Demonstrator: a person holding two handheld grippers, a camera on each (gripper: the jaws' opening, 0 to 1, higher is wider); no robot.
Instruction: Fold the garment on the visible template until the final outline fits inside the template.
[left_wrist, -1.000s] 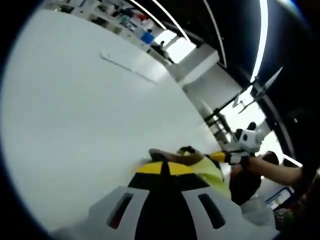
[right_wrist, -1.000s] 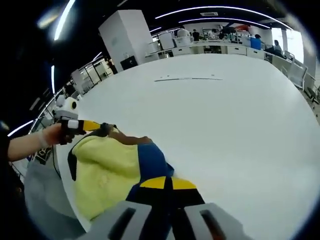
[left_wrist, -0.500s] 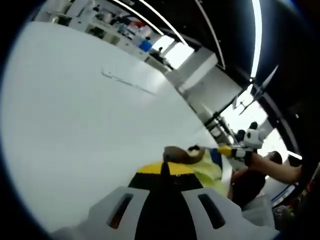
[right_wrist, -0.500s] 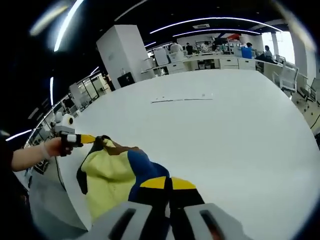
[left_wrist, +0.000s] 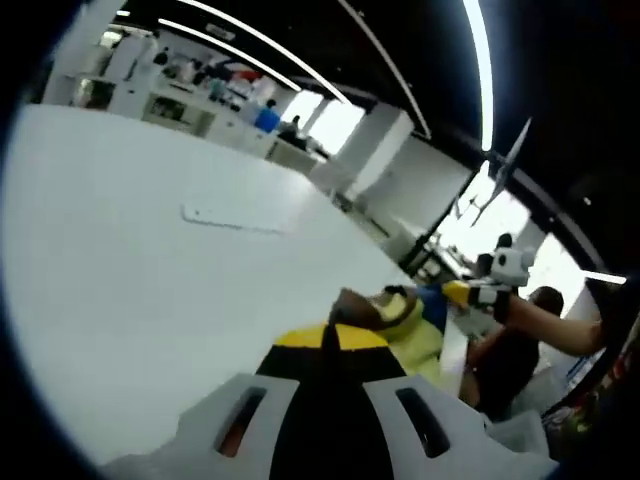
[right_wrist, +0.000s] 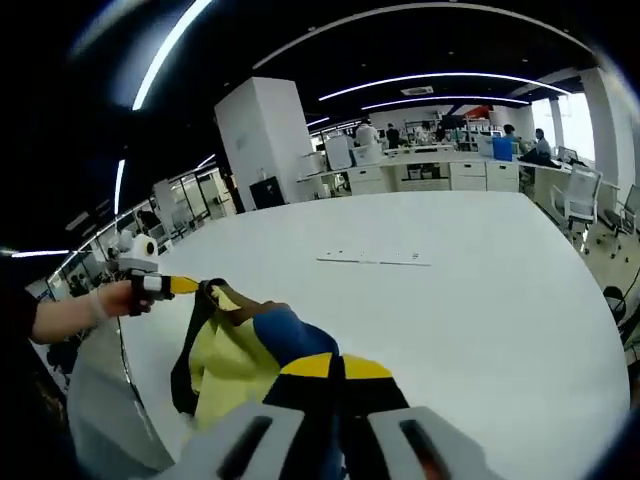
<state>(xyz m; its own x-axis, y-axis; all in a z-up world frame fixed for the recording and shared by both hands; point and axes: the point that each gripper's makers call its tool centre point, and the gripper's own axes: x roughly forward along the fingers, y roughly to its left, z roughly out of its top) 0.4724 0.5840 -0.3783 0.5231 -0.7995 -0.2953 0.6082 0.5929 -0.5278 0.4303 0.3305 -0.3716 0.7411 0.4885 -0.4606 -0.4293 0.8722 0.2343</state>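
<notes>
Lifted higher than a second ago, the garment (right_wrist: 240, 355) hangs off the white table (right_wrist: 450, 310), stretched between both grippers. Right gripper (right_wrist: 328, 368), bottom centre, pinches its blue edge; left gripper (left_wrist: 328, 338) pinches the yellow-and-brown end (left_wrist: 400, 320) just beyond its tips.

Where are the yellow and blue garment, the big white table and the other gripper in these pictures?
garment (right_wrist: 235, 355): right gripper view, on its yellow panel.
table (right_wrist: 460, 300): right gripper view, on bare tabletop.
left gripper (right_wrist: 208, 286): right gripper view, at its yellow tip, held in a hand and gripping the garment's edge.
</notes>
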